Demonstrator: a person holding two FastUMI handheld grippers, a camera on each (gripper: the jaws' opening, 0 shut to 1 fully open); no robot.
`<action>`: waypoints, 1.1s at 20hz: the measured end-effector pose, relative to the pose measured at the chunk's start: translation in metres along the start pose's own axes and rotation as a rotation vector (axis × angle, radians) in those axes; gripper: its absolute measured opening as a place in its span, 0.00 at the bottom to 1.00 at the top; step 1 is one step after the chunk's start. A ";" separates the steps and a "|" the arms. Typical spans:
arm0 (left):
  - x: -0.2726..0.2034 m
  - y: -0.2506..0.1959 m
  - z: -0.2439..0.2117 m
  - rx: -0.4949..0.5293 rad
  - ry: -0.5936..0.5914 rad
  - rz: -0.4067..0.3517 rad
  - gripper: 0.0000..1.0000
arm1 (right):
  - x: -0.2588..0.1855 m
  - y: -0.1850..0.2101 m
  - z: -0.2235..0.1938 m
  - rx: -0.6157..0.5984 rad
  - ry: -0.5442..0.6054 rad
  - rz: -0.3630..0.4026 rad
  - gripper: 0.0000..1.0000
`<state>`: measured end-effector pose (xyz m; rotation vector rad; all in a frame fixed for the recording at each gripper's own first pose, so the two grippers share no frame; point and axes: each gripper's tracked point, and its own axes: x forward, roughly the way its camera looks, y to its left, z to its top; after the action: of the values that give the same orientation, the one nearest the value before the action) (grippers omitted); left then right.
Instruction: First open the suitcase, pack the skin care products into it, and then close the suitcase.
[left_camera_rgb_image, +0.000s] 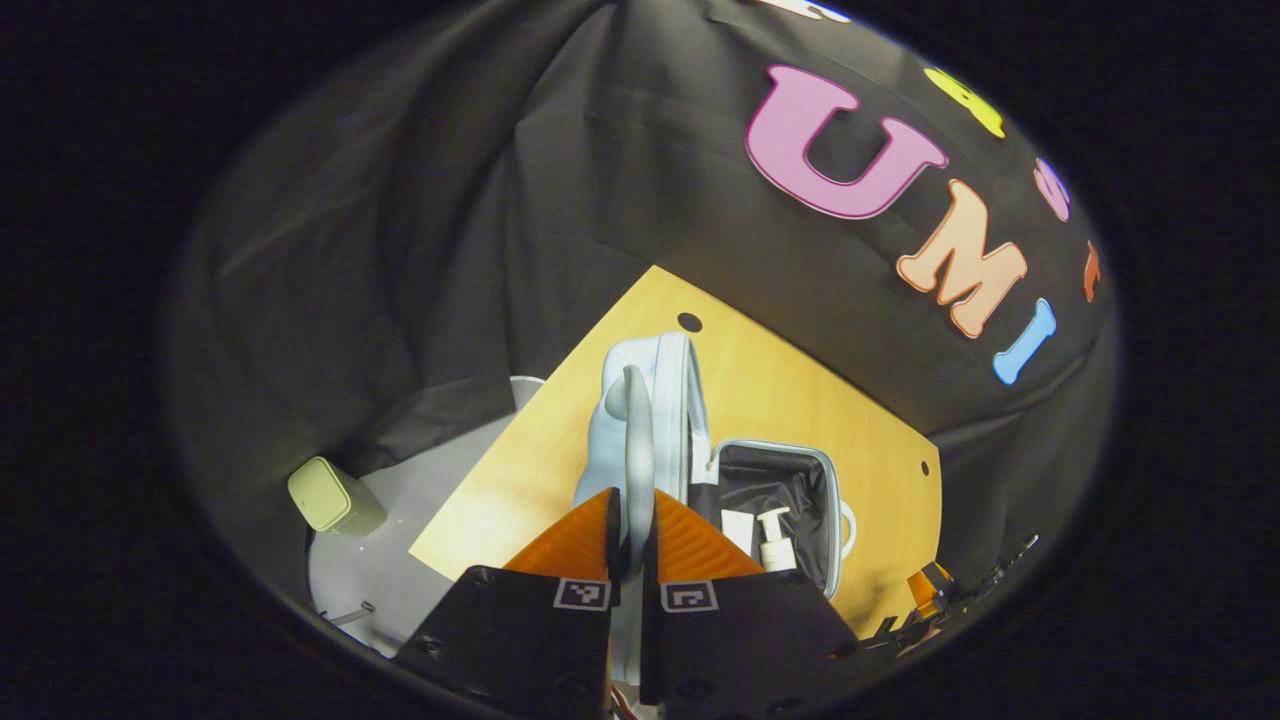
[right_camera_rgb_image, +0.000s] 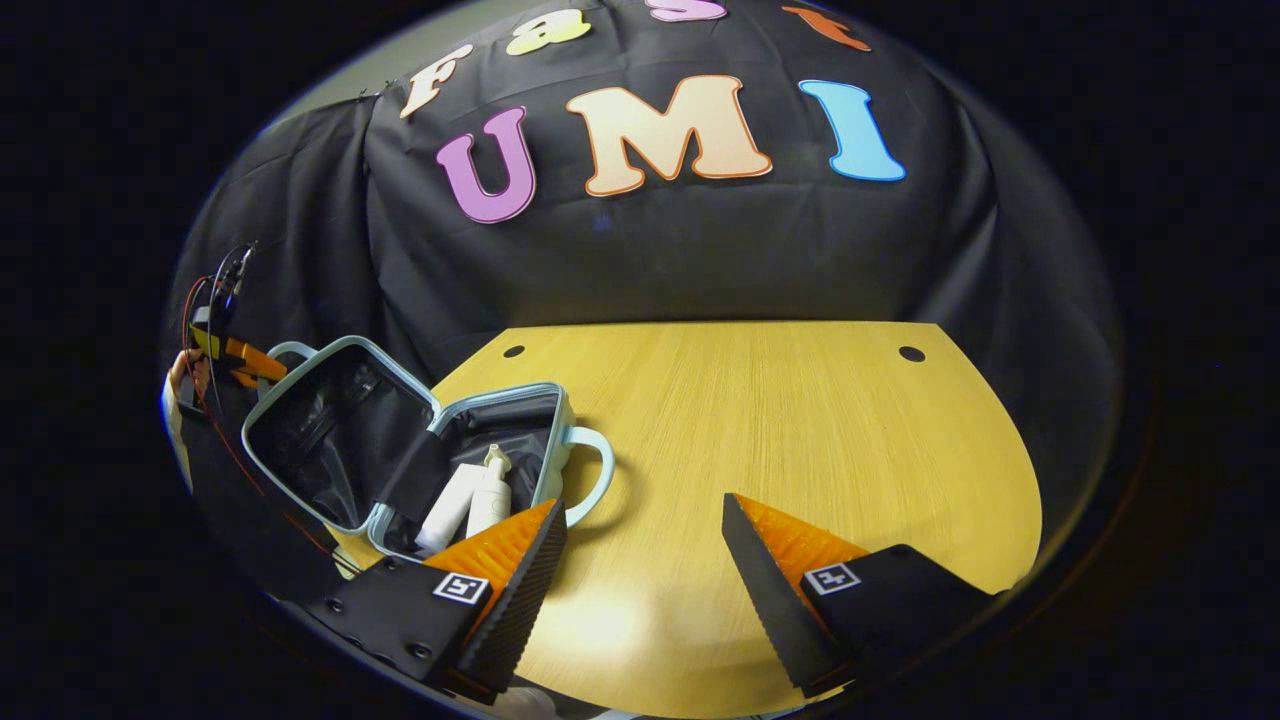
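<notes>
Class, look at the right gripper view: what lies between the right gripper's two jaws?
Nothing but bare wooden table. In the right gripper view the right gripper has its jaws wide apart over the tabletop, with the open suitcase off to one side.

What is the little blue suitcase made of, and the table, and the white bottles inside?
The suitcase looks like smooth hard plastic, pale blue with a soft sheen; its lining seems thin black fabric, since it wrinkles. The table looks like wood or wood-look laminate: fine straight grain, slight shine. The bottles seem matte white plastic. The left claw pinches the lid's handle.
</notes>
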<state>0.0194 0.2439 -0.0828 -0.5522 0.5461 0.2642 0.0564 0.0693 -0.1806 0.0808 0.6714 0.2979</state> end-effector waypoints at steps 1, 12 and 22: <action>-0.004 -0.010 -0.002 0.009 -0.001 0.007 0.07 | -0.003 -0.006 -0.001 0.004 -0.003 0.001 0.98; -0.018 -0.146 -0.031 0.252 -0.014 0.206 0.04 | -0.020 -0.094 -0.016 0.045 -0.004 0.031 0.98; 0.052 -0.285 -0.105 0.293 0.078 0.063 0.05 | -0.031 -0.159 -0.009 0.123 -0.012 0.051 0.98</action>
<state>0.1260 -0.0446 -0.0660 -0.2625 0.6659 0.2177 0.0668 -0.0918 -0.1956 0.2169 0.6762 0.3054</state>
